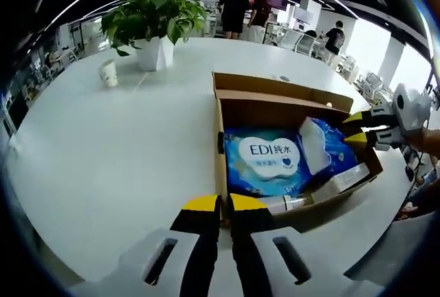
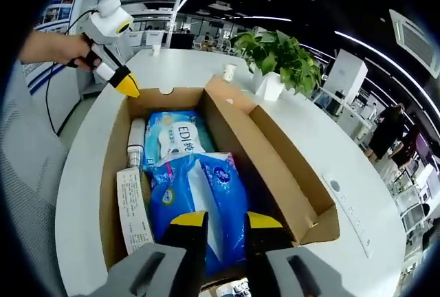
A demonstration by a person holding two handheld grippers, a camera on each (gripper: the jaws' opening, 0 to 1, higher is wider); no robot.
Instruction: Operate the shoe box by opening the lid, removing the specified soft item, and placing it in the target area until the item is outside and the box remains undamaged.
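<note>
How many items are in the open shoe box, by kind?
Blue soft packs: 2, the EDI pack and the tissue pack.
Tubes: 1.
Long flat white boxes: 1.
Total: 4 in the shoe box.

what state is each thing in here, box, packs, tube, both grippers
shoe box: open, lid folded back, on the table
EDI wipes pack: lying flat inside the box
blue tissue pack: inside the box, white flap up
white tube: lying along the box wall
left gripper: at the box edge
right gripper: over the blue tissue pack
</note>
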